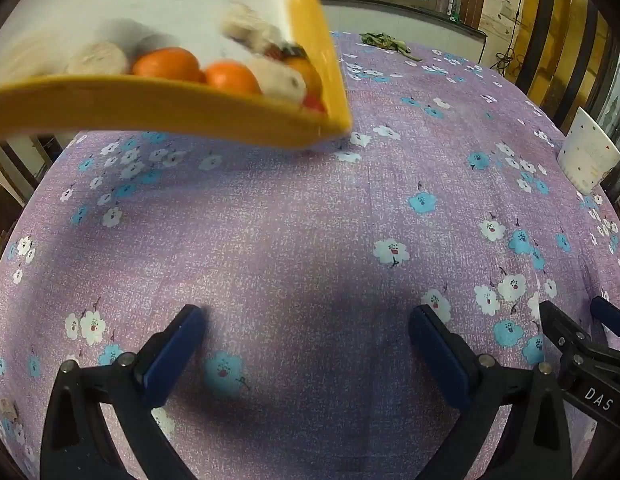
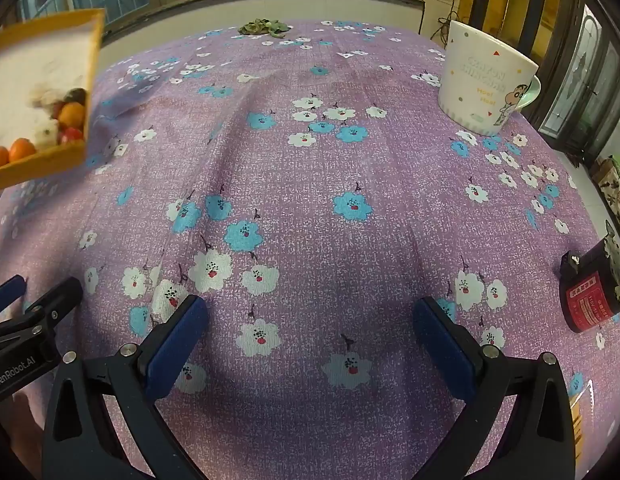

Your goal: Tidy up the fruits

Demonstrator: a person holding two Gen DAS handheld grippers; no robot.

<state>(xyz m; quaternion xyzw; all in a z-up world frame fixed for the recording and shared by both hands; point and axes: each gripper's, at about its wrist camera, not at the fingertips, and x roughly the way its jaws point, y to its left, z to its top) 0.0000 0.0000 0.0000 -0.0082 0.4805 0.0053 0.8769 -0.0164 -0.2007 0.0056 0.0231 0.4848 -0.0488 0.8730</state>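
Note:
A yellow tray (image 1: 149, 108) hangs tilted and blurred over the table's far left, and what holds it is out of view. Inside lie oranges (image 1: 165, 64), pale round fruits (image 1: 277, 80) and a small red fruit (image 1: 313, 103). In the right wrist view the tray (image 2: 41, 164) shows at the upper left with oranges (image 2: 21, 149). My left gripper (image 1: 305, 320) is open over bare cloth, well short of the tray. My right gripper (image 2: 310, 312) is open too, with nothing between its fingers. Each gripper appears at the edge of the other's view: right gripper (image 1: 574, 308), left gripper (image 2: 41, 284).
A purple flowered tablecloth (image 2: 310, 184) covers the table. A white cartoon mug (image 2: 486, 84) stands at the far right, also seen as mug (image 1: 590, 152). A red and black tin (image 2: 590, 300) lies near the right edge. Green leaves (image 2: 265, 26) sit at the far side.

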